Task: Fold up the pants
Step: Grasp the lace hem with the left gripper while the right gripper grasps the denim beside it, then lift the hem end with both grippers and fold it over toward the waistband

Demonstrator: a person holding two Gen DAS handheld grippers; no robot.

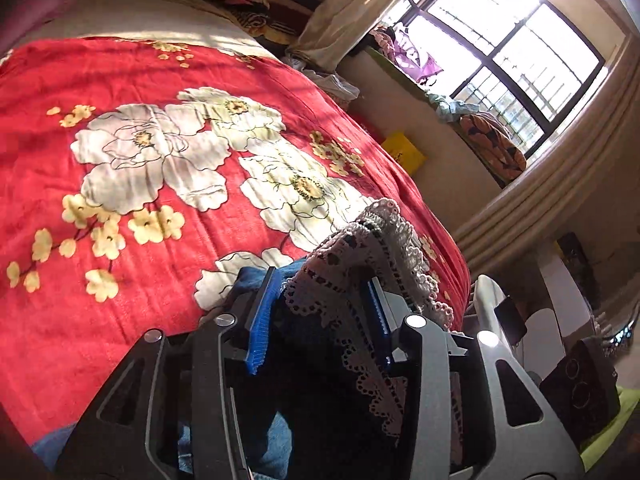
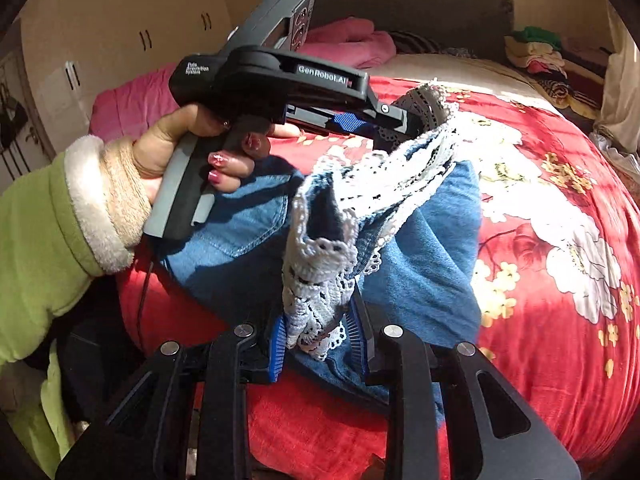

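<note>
Harsh window point(image 1: 504, 56) glare, fisheye-warped edges

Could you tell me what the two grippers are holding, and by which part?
Both grip the denim pants by the white lace trim, bunched between each gripper's jaws.

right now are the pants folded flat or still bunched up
Bunched up. The denim pants lie rumpled on the red blanket, lace hem lifted by the left gripper and right gripper.

bed point(image 2: 420, 8) under red floral blanket point(image 1: 200, 80), blue pants point(image 2: 240, 240) on it
</note>
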